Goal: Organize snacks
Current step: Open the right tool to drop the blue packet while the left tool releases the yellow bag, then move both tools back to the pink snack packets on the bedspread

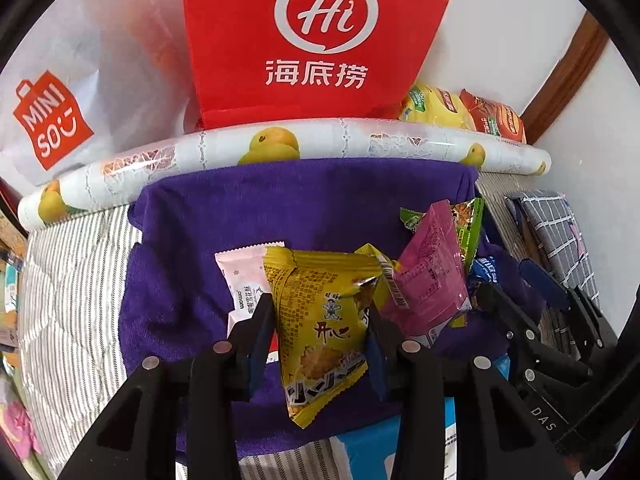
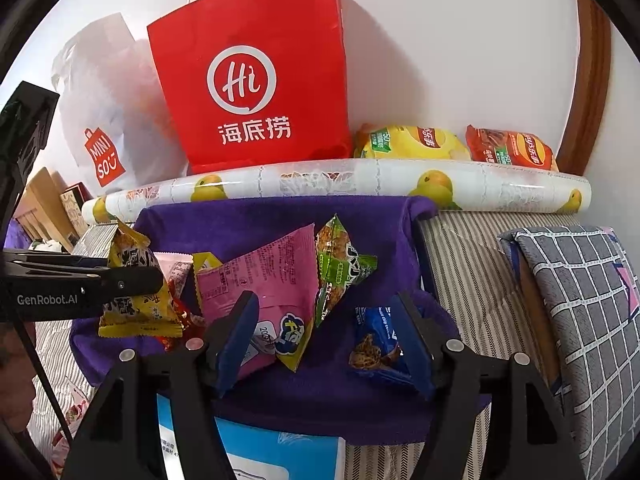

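Snacks on the purple cloth (image 2: 280,216)

Left gripper (image 1: 320,328) pinches a yellow packet (image 1: 320,320); right gripper (image 2: 332,344) stands spread beside the blue packet (image 2: 376,344).

Snack packets (image 2: 280,292) lie on the towel (image 2: 360,216). Behind the towel lies the roll (image 2: 352,180); behind the roll stands the paper bag (image 2: 252,80), chip bags (image 2: 412,142) to its right.

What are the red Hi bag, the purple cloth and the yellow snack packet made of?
Red Hi bag: looks like matte paper, with crisp folds and string handles.
Purple cloth: plush fleece or towel, fuzzy nap.
Yellow snack packet: glossy plastic film, crinkled, crimped seam.
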The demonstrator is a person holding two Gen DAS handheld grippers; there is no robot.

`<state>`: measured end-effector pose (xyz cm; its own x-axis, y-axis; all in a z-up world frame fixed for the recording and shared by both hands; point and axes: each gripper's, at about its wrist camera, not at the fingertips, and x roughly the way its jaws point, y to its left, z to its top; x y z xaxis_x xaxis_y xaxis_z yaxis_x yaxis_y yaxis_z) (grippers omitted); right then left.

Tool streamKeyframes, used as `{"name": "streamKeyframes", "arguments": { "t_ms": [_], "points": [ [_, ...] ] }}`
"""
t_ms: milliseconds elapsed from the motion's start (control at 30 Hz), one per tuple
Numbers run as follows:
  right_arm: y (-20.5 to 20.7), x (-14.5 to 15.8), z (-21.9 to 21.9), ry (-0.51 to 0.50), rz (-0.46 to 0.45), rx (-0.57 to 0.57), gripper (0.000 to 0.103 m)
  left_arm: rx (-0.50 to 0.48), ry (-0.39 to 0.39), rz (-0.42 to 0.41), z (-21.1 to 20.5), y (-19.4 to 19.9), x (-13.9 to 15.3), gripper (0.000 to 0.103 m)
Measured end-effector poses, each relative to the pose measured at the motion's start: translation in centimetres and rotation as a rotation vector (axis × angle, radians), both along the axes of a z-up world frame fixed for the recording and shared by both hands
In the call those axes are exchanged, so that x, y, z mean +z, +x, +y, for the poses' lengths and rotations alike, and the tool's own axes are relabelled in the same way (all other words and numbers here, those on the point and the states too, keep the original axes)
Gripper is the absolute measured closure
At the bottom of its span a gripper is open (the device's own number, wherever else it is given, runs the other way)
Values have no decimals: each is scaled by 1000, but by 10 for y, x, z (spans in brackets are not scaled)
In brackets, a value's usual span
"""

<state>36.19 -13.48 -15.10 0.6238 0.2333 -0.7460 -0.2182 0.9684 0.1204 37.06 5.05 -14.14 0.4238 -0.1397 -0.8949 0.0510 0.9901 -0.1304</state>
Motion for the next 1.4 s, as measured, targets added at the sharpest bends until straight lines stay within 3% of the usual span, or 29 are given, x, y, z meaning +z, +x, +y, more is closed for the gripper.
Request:
{"name": "streamKeyframes", "arguments": {
  "t_ms": [167,567,733,1133,1400],
  "points": [
    [0,0,1,0,-4,0,35,-12,2,-20,-3,-1,5,46],
    [-5,7,-3,41,-48,10,35,-9,-48,-36,2,-9,23,46],
    [-18,14,-5,13,-63,-16,35,-37,-51,-45,-4,-18,35,45],
    [-88,39,-9,21,-57,-39,35,-87,-69,-92,-11,-42,64,41],
    [-129,35,-17,-5,-9,-67,35,-107,-81,-131,-16,-57,82,41]
  ]
}}
